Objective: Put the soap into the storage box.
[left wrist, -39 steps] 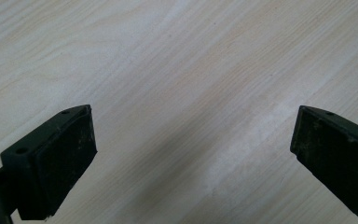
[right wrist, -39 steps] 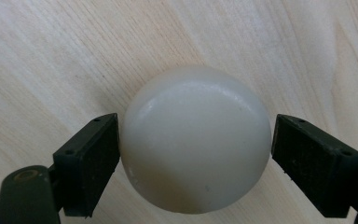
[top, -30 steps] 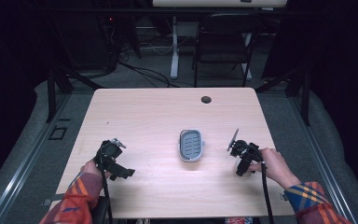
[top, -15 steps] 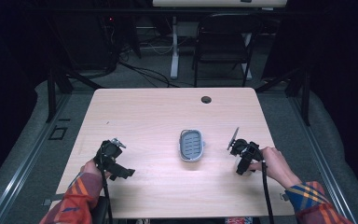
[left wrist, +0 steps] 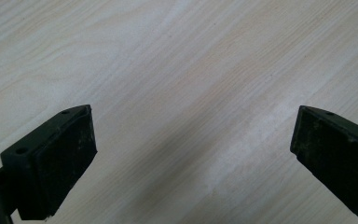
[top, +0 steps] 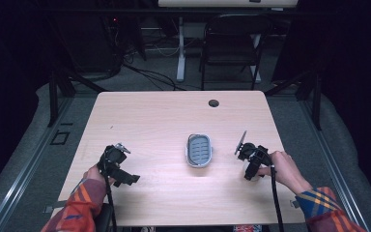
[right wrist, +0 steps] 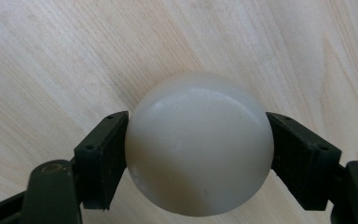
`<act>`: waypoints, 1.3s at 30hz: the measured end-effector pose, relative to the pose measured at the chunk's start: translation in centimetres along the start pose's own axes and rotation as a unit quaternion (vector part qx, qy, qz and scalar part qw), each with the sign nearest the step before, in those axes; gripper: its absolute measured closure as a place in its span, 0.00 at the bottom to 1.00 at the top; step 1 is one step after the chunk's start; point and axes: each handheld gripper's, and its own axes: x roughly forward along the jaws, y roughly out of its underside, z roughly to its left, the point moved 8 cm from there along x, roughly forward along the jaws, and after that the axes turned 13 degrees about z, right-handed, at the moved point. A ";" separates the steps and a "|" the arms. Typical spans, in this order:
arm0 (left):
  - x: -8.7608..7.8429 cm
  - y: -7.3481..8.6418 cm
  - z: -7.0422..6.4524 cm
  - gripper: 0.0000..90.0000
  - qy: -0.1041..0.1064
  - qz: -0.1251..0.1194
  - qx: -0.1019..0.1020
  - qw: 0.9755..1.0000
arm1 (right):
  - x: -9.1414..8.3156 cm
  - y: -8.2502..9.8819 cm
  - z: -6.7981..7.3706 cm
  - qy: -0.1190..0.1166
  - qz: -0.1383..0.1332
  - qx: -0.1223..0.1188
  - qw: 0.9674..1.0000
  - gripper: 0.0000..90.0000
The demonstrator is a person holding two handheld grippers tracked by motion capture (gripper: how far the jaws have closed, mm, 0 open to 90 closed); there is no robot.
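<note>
The right gripper clamps a white ball; its jaws have just closed. The grey tray sits at its nine o'clock, table bare between. The left gripper gapes wide, holding nothing.

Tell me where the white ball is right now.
The white ball sits clamped in the right gripper just above the wooden table, at the table's right side in the high view, right of the grey soap dish.

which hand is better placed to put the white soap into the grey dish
Right. The right gripper is shut on the soap beside the dish; the left gripper is open over bare table.
</note>
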 end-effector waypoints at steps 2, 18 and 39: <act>0.0 0.0 0.0 0.00 -0.001 0.000 0.001 1.000 | -0.1 -0.1 -0.1 0.002 -0.002 -0.001 1.000 0.27; 0.0 0.0 0.0 0.00 0.000 0.002 0.001 1.000 | -1.0 -1.2 0.0 0.011 -0.006 -0.007 1.000 0.27; 0.0 0.0 0.0 0.00 0.001 0.004 0.001 1.000 | -2.1 -3.1 0.4 0.017 -0.005 -0.025 1.000 0.27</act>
